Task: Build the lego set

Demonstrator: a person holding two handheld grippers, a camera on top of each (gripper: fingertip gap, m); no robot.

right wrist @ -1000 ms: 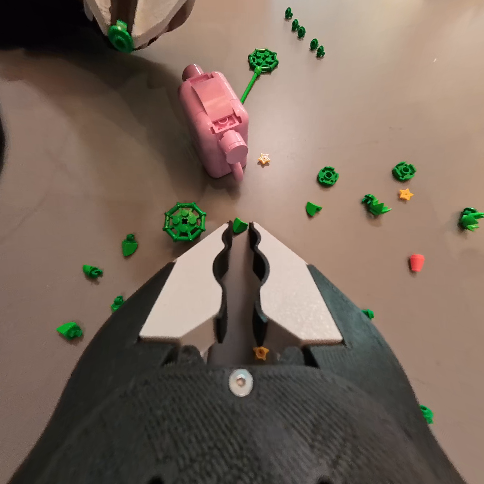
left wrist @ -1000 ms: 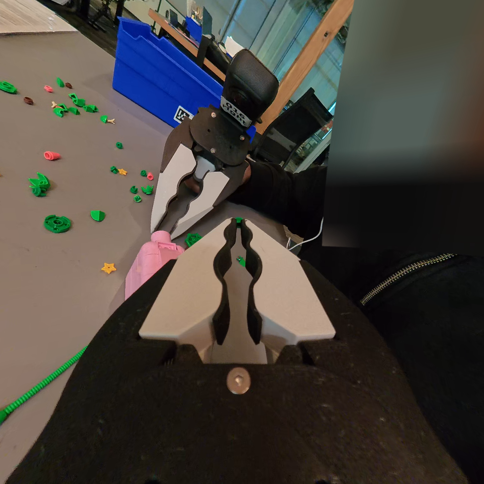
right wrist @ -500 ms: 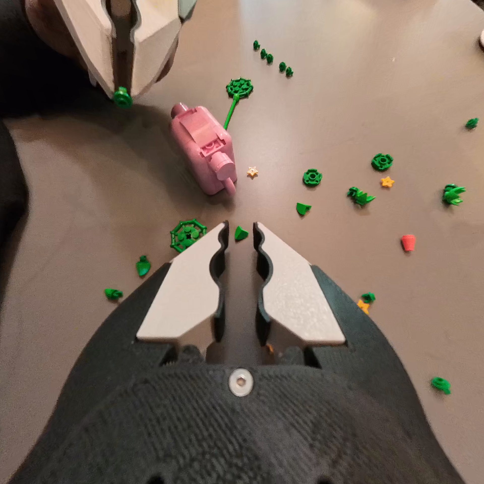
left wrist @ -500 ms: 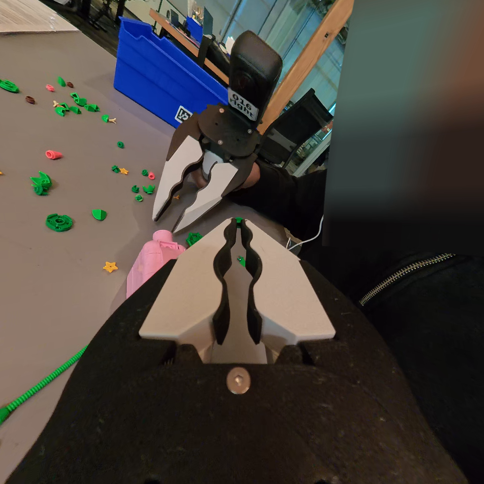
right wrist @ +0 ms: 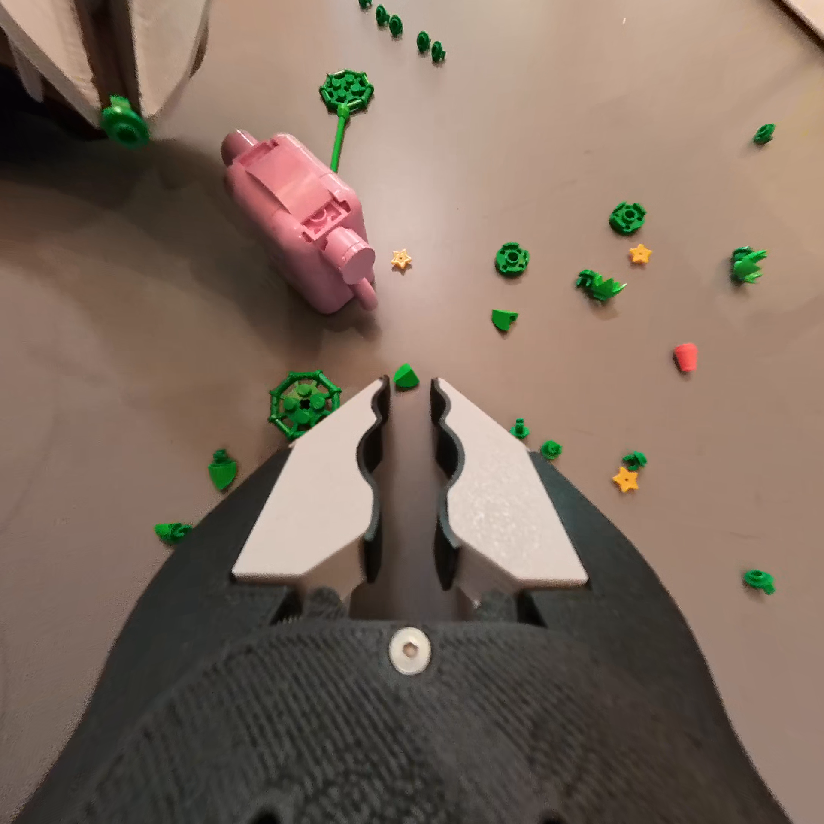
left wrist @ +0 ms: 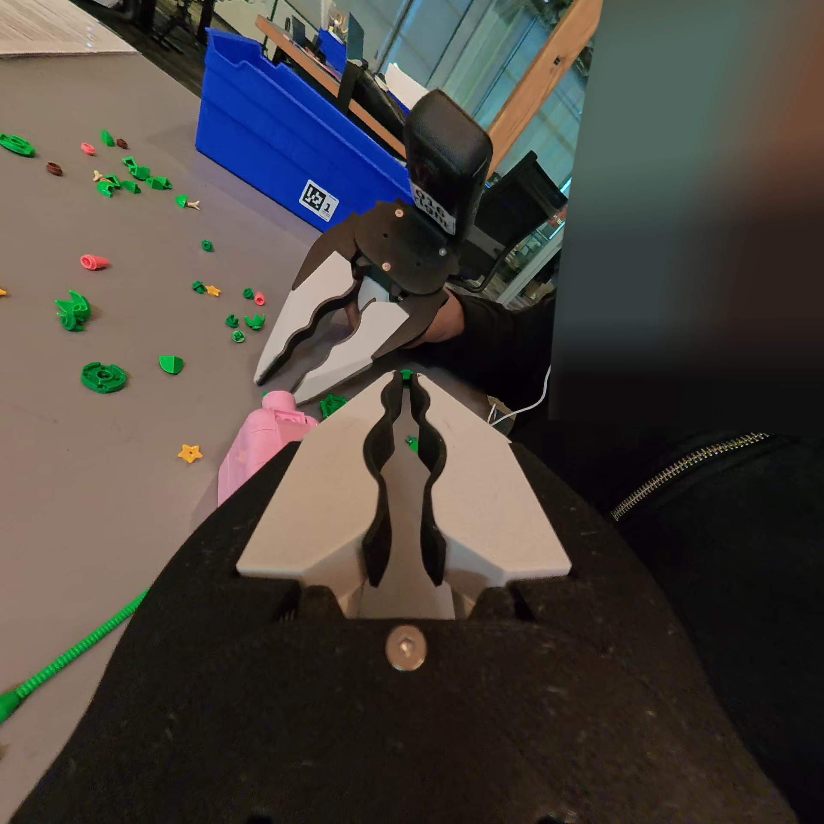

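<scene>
My left gripper (left wrist: 405,380) is shut on a small green round piece (left wrist: 405,373), held above the table's near edge. It also shows at the top left of the right wrist view, with the round piece (right wrist: 124,127) at its tip. My right gripper (right wrist: 409,385) is open and empty, low over the table. A small green wedge piece (right wrist: 405,376) lies on the table just ahead of its fingertips. The right gripper also shows in the left wrist view (left wrist: 283,390), tips down next to the pink build (left wrist: 263,437). The pink build (right wrist: 298,218) lies on its side.
A green web wheel (right wrist: 303,403) lies left of my right fingers. Another web piece on a stem (right wrist: 347,91) lies beyond the pink build. Green, orange and red small pieces are scattered to the right. A blue bin (left wrist: 276,129) stands behind. A green ribbed hose (left wrist: 67,655) lies at the left. Left tips to right tips: about 11 centimetres.
My right gripper has opened from a narrow gap around the green wedge, pulled back, then come in low again behind it. The left gripper has kept its hold on the round piece.
</scene>
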